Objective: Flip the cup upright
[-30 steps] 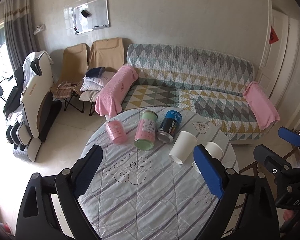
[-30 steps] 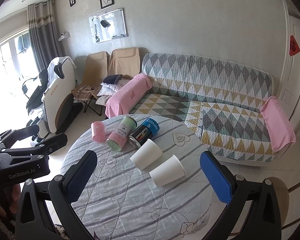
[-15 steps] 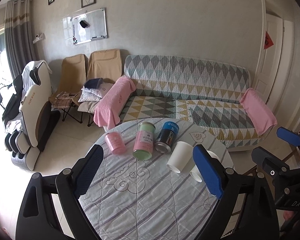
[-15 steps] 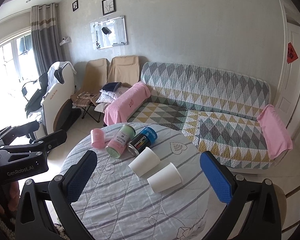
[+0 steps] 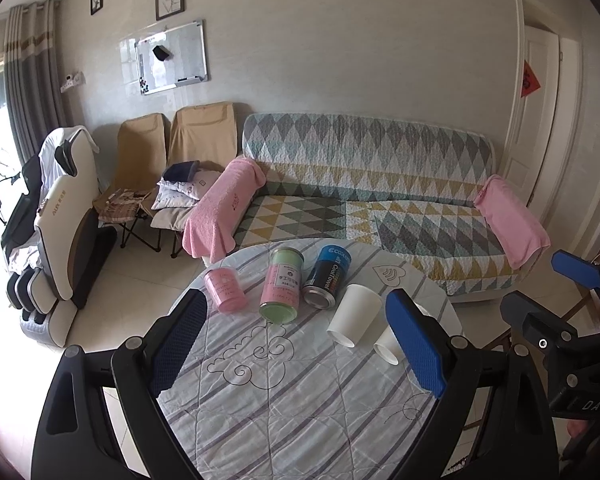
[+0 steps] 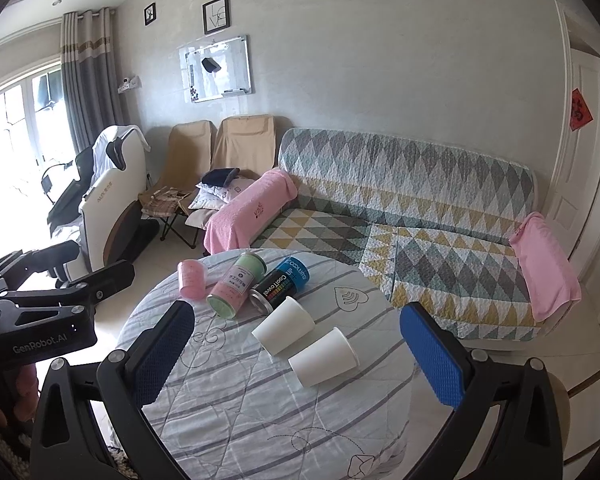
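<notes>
Both my tools have risen and tipped back since a second ago, so more of the wall and its frames shows and the tabletop [image 5: 284, 408] sits lower in each view. My left tool [image 5: 296, 344] hangs over the near side of the striped cloth with its blue pads spread wide, holding nothing. My right tool [image 6: 296, 356] hangs likewise, its pads wide apart and empty.

Two white paper cups lie on their sides in the middle of the tabletop. One paper cup [image 6: 284, 326] rests just beside the dark can, its mouth toward me. The other paper cup [image 6: 325, 358] lies nearer my right tool, close to the first; I cannot tell whether they touch. From the left view that second cup is mostly hidden behind my right-hand pad.

Behind them lie a dark CoolTowel can [image 5: 327, 278], a pink-and-green canister [image 5: 283, 286] and a small pink canister [image 5: 225, 290], all on their sides in a row. Beyond the tabletop stands a sofa [image 5: 380, 184] with a diamond-pattern cover.
</notes>
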`<state>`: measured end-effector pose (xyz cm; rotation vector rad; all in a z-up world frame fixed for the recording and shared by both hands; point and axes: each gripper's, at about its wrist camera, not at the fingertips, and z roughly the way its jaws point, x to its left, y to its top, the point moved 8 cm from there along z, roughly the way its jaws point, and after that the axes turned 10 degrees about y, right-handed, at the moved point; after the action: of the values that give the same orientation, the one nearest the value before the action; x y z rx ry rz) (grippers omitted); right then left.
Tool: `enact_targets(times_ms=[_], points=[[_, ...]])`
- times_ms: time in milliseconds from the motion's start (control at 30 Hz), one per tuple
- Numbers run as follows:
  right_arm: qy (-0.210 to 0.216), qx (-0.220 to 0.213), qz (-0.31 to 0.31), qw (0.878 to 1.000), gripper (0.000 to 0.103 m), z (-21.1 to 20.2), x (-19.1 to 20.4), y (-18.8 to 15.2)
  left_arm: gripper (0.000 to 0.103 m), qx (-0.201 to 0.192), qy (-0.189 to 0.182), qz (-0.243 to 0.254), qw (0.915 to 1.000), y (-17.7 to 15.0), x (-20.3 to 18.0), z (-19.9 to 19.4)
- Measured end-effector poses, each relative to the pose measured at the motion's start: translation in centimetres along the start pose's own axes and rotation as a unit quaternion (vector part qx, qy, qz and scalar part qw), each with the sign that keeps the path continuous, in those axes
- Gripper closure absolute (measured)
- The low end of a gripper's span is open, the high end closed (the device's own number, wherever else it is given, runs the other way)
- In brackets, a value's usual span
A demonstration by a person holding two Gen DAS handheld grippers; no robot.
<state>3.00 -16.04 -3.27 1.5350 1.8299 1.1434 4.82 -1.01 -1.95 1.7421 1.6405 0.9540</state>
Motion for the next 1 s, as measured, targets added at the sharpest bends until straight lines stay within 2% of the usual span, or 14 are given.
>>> enact_targets(times_ms=[433,600,1000], points=[[0.001,0.002,0.000,1.000,0.000,0.1,0.1,-0.2,0.010,0.002,-0.002,0.002,1.0000,-0.3,-0.3,0.0],[0.001,0.013,0.005,1.000,0.000,0.3,-0.3,-0.2,0.011,0.029,-0.003,0.005,0.9995,-1.1,-0.6,1.1],[0.023,0.089,0.018,0.996,0.000,3.8,-0.5,-2.1,0.011,0.096,0.008,0.004,0.9953,-2.6,-0.5,4.0]])
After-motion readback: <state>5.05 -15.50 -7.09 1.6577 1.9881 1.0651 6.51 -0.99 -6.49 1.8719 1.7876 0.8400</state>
